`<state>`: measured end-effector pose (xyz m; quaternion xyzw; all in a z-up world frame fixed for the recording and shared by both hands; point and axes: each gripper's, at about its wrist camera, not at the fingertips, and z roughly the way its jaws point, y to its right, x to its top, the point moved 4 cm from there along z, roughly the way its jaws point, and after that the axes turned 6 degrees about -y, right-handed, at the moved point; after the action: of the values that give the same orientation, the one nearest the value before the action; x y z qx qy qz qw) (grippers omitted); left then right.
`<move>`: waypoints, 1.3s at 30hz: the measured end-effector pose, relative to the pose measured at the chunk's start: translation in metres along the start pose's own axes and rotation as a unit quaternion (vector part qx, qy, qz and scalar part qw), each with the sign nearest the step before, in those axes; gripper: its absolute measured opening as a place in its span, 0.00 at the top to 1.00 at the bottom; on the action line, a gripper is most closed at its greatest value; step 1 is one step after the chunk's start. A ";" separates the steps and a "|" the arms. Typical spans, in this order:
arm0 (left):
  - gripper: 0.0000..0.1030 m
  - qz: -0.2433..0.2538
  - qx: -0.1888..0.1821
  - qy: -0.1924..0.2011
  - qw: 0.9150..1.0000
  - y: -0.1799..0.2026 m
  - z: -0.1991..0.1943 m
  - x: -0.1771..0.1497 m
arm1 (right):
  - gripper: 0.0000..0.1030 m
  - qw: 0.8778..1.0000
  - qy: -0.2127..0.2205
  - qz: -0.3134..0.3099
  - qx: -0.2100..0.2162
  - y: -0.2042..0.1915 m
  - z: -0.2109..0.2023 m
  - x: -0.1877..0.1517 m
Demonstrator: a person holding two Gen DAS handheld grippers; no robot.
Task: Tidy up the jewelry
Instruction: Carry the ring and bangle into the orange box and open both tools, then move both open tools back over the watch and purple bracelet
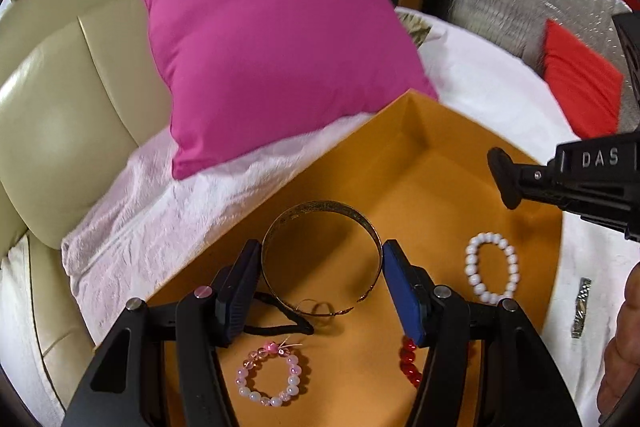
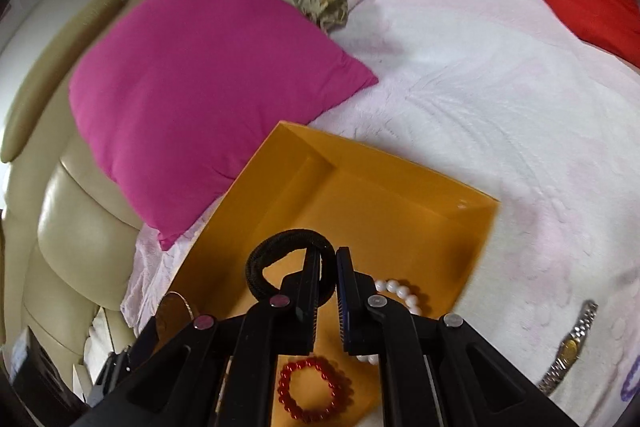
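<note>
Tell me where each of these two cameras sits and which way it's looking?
Left wrist: on the left gripper, angled down into the orange box; its fingers straddle a metal bangle; a hand shows at the edge.
Right wrist: on the right gripper, angled down over the box, pinching a black hair tie.
Shared: box, pink pillow, watch.

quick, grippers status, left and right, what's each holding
left gripper: closed on the gold bangle, above the orange box.
right gripper: shut, pinching the black hair tie.
</note>
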<state>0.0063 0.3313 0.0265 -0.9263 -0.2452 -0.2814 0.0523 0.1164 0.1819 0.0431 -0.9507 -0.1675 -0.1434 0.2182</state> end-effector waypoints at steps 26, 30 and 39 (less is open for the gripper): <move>0.32 0.023 0.090 0.070 0.993 0.022 -0.026 0.004 | 0.67 0.991 0.097 0.064 0.062 0.061 -0.101 -0.006; 0.32 0.049 0.112 0.123 0.985 0.045 -0.048 0.001 | 0.67 0.984 0.147 0.094 0.045 0.124 -0.166 -0.036; 0.29 0.135 0.096 0.210 0.963 0.122 -0.092 -0.027 | 0.67 0.965 0.169 0.202 -0.018 0.264 -0.226 -0.142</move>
<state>0.0007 0.1916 0.0936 -0.8613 -0.1276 -0.4353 0.2291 0.0440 -0.1829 0.0921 -0.9304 0.0699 -0.2580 0.2508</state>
